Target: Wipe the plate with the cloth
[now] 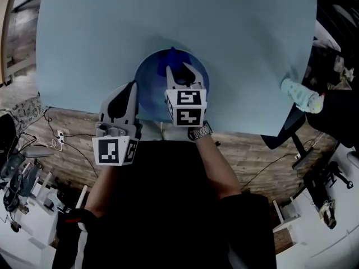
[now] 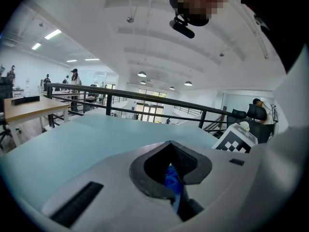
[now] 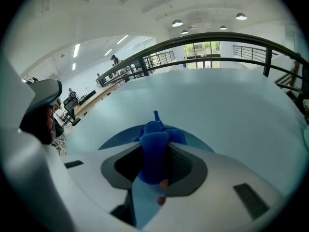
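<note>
Table (image 1: 235, 32) open from 10 through 12 to 2 o'clock of the plate (image 1: 148, 83); free passage there. One obstacle: bottle (image 1: 303, 97) at 3 o'clock by the table's right edge, well apart. Near side crowded: left gripper (image 1: 133, 86) clamped on the rim at 9 o'clock, right gripper (image 1: 180, 72) pinching the cloth (image 1: 173, 54) over the middle.

light: bright ceiling lamps (image 2: 141, 74) | shadows: soft | edges: fisheye-warped, dark vignette | jaws: blurred
</note>
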